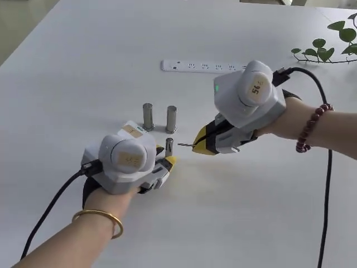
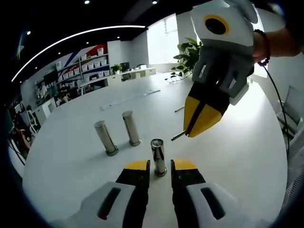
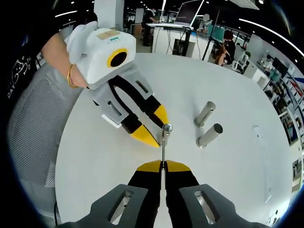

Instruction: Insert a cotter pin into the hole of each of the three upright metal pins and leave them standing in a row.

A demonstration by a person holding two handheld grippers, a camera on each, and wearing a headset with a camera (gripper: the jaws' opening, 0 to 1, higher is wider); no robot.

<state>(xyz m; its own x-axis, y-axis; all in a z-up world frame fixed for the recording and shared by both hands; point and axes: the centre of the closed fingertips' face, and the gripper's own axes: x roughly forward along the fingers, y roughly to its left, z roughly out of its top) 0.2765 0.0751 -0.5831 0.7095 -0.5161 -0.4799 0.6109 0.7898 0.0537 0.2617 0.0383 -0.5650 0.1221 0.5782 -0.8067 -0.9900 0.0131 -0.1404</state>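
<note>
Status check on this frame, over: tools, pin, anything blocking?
Left tool straddles front metal pin, grip unconfirmed. Right tool shut on cotter pin, tip near that pin's top, not inserted. Rear pins standing, nothing between.

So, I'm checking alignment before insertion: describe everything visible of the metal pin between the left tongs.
The metal pin is a short, shiny, steel-looking cylinder with a flat top and wider foot, standing upright on the white table. The left tongs flank its lower half; whether they squeeze it is unclear. The cotter pin in the shut right tongs points sideways at its top. Its hole isn't discernible.
</note>
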